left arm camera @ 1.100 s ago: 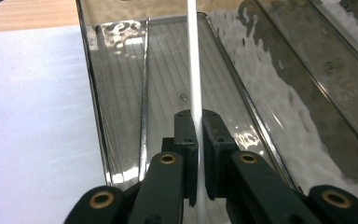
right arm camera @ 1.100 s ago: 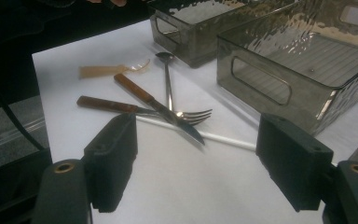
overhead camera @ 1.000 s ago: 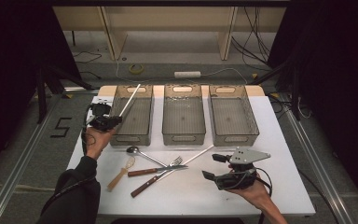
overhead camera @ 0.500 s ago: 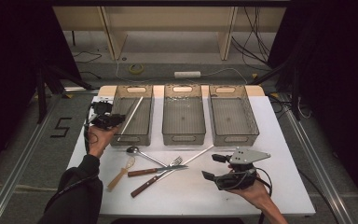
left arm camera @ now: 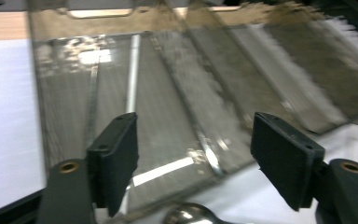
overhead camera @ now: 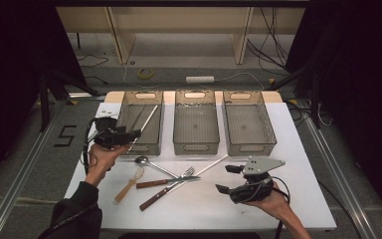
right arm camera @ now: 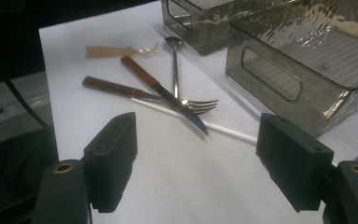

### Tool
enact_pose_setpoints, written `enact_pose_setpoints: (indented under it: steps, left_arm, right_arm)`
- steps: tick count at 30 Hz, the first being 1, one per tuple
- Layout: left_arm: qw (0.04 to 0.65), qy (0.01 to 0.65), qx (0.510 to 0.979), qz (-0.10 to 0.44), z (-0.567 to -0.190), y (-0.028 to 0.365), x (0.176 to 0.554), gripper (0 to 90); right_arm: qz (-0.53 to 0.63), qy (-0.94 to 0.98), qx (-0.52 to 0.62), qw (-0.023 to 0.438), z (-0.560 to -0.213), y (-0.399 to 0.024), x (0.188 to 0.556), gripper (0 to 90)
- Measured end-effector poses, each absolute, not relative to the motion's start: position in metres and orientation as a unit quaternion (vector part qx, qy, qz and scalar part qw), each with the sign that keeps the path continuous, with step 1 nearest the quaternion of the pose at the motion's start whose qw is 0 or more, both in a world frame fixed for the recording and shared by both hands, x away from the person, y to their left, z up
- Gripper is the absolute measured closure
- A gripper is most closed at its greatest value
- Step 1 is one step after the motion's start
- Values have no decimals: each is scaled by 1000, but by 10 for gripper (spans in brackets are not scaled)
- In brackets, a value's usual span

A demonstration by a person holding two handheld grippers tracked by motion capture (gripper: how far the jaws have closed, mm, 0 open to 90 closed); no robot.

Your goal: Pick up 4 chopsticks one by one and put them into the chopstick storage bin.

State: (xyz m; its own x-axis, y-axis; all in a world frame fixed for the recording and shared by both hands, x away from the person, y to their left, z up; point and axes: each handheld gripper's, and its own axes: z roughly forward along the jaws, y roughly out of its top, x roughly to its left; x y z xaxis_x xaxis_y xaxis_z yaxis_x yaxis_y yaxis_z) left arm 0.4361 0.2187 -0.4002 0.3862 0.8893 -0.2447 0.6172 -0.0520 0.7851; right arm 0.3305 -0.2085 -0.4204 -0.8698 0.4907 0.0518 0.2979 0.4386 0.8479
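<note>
A white stick [overhead camera: 148, 118] lies slantwise in the left grey bin [overhead camera: 124, 107]; in the left gripper view the stick [left arm camera: 133, 70] runs along the bin floor. My left gripper [overhead camera: 131, 134] hovers at that bin's near left corner. Its jaws have just been opening and nothing is between them [left arm camera: 196, 140]. My right gripper [overhead camera: 227, 179] rests open near the table's front right, pointing at the loose cutlery [right arm camera: 196, 144]. There lie a wooden-handled knife [right arm camera: 163, 93], a fork [right arm camera: 140, 95], a metal spoon [right arm camera: 175, 56], a wooden spoon [right arm camera: 116, 50] and a second white stick [right arm camera: 214, 128].
Two more grey bins, middle [overhead camera: 195, 142] and right [overhead camera: 251, 143], stand in the row at the back of the white table [overhead camera: 298, 199]. The cutlery heap [overhead camera: 171, 181] lies in front of the left and middle bins. Dark floor and rails flank the table.
The left gripper let go of the white stick, which dropped into the left bin. Its jaws went from shut to open and the hand drew back a little from the bin. The right hand kept still.
</note>
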Motion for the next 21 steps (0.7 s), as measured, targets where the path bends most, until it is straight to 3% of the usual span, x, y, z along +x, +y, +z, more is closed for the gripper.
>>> enact_pose_setpoints:
  steps: [9, 21]
  left_arm:
    - [455, 489, 730, 143, -407, 207, 399, 227]
    - [478, 443, 745, 145, -414, 189, 359, 187]
  right_arm:
    - [407, 888, 186, 110, -413, -205, 346, 311]
    - [343, 923, 138, 107, -406, -190, 381, 318]
